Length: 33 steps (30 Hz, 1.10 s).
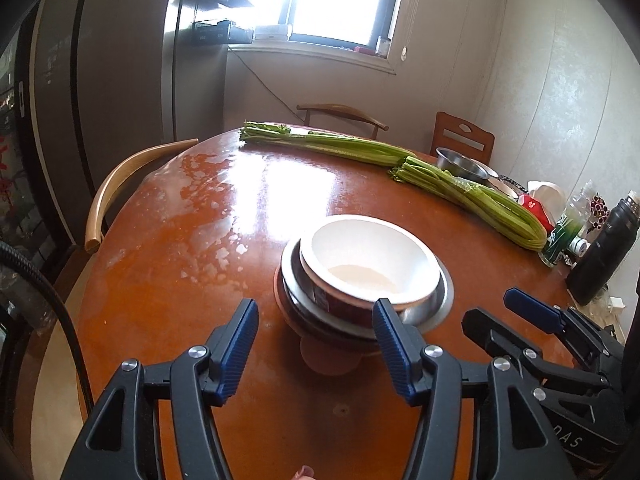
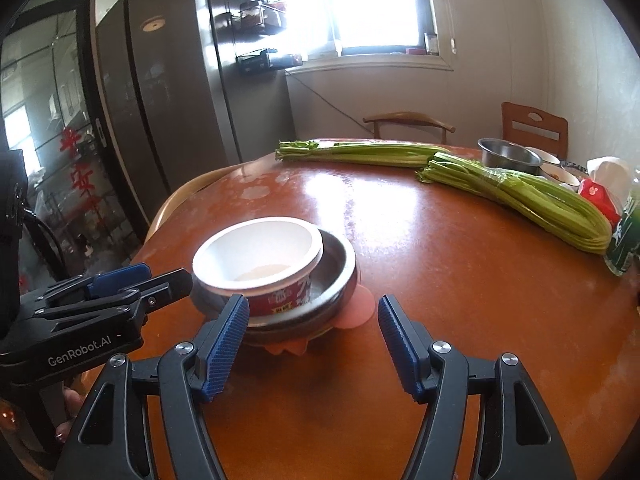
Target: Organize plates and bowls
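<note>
A white paper bowl with a red label sits inside a steel bowl, on a stack that rests on a pink plate on the orange table. My left gripper is open and empty just in front of the stack. My right gripper is open and empty, just in front of the stack's right side. Each gripper shows in the other's view, the right one and the left one.
Two bundles of celery lie across the far table. Behind them stand a steel bowl and small bowls. A black flask, a green bottle and a tissue pack stand at right. Chairs ring the table.
</note>
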{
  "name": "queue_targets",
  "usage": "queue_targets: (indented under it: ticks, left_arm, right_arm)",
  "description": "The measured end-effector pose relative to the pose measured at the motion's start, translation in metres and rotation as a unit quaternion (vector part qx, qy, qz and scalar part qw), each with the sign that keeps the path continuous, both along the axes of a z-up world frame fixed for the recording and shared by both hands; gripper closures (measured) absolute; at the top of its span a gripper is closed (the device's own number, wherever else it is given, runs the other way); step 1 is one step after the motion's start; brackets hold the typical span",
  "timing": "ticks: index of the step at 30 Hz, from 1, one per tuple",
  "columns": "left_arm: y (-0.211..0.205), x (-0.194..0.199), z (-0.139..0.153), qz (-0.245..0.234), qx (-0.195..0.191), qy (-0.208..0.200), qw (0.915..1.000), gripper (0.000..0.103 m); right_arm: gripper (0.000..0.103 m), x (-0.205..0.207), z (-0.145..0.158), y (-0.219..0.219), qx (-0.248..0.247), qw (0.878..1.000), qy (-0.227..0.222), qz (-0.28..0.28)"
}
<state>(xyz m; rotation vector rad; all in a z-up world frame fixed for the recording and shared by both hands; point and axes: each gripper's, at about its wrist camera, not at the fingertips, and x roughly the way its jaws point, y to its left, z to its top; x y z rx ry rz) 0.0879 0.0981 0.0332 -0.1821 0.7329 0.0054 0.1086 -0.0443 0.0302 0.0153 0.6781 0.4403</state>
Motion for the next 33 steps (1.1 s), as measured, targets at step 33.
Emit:
queue_targets:
  ticks: [33]
  left_arm:
    - [-0.051, -0.066, -0.04, 0.012, 0.055, 0.024, 0.9982, 0.042]
  right_arm:
    - [0.031, -0.07, -0.034, -0.035, -0.016, 1.0, 0.008, -0.012]
